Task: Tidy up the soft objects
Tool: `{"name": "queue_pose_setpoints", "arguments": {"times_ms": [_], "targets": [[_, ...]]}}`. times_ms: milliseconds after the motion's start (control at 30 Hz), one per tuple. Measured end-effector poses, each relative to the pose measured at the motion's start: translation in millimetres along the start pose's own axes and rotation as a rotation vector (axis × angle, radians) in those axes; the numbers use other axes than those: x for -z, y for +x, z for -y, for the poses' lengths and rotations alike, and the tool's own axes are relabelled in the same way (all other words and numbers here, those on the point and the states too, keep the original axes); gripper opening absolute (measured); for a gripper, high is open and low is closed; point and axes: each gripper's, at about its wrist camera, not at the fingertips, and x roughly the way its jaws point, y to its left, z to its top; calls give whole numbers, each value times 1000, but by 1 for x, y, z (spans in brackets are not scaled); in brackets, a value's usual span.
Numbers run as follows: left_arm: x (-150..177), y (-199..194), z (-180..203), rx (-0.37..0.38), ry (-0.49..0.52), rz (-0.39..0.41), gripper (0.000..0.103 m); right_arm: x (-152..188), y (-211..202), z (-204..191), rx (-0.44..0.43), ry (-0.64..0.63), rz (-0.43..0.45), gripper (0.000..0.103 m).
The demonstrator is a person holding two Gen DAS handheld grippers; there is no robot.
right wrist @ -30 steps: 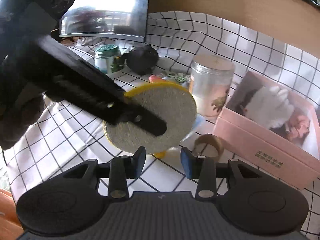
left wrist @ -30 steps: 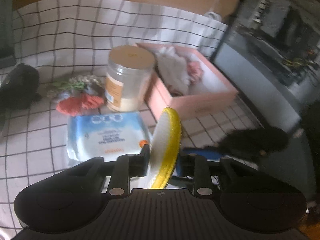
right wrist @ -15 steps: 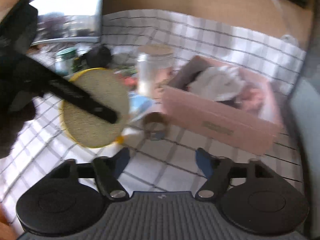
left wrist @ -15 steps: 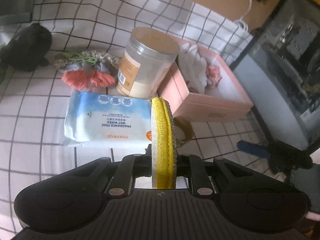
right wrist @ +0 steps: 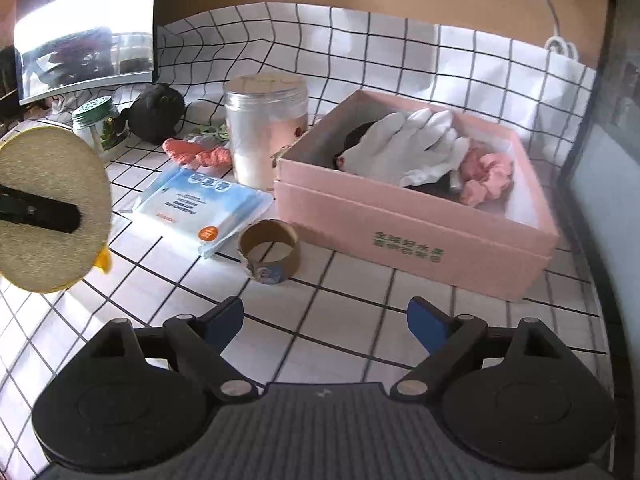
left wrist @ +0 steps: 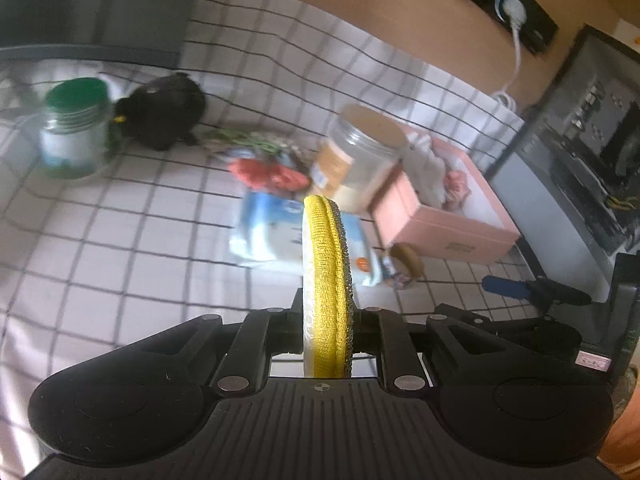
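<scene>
My left gripper (left wrist: 326, 314) is shut on a round yellow-edged scrubbing pad (left wrist: 326, 264), held on edge above the checked cloth. The pad also shows in the right wrist view (right wrist: 48, 208), at the far left, clamped by a black finger (right wrist: 40, 212). My right gripper (right wrist: 326, 322) is open wide and empty, low over the cloth in front of the pink box (right wrist: 420, 232). The box holds a white glove (right wrist: 404, 148), a pink scrunchie (right wrist: 486, 174) and something dark. An orange knitted piece (right wrist: 196, 152) and a black soft toy (right wrist: 156, 112) lie behind a wet-wipes pack (right wrist: 200, 204).
A clear jar with a tan lid (right wrist: 266, 128) stands left of the box. A cardboard tape roll (right wrist: 270, 256) lies by the wipes. A green-lidded jar (right wrist: 96, 120) and a monitor (right wrist: 84, 28) are at the back left. A dark appliance (left wrist: 580, 152) stands right.
My left gripper has pulled back and left with the pad, now farther from the box. My right gripper has opened wider and swung toward the pink box.
</scene>
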Motion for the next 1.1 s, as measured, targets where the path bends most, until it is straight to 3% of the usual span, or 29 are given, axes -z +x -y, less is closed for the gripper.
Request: {"name": "queue_pose_setpoints", "arguments": {"times_ms": [300, 533, 667, 1100], "targets": [[17, -10, -12, -10, -37, -31, 17, -21, 31, -23, -66, -12, -15, 89], [23, -20, -13, -14, -27, -32, 17, -38, 49, -30, -133, 23, -40, 71], [26, -23, -15, -17, -39, -31, 17, -39, 43, -34, -172, -5, -51, 43], [28, -4, 13, 96, 37, -78, 17, -17, -9, -9, -103, 23, -39, 43]]}}
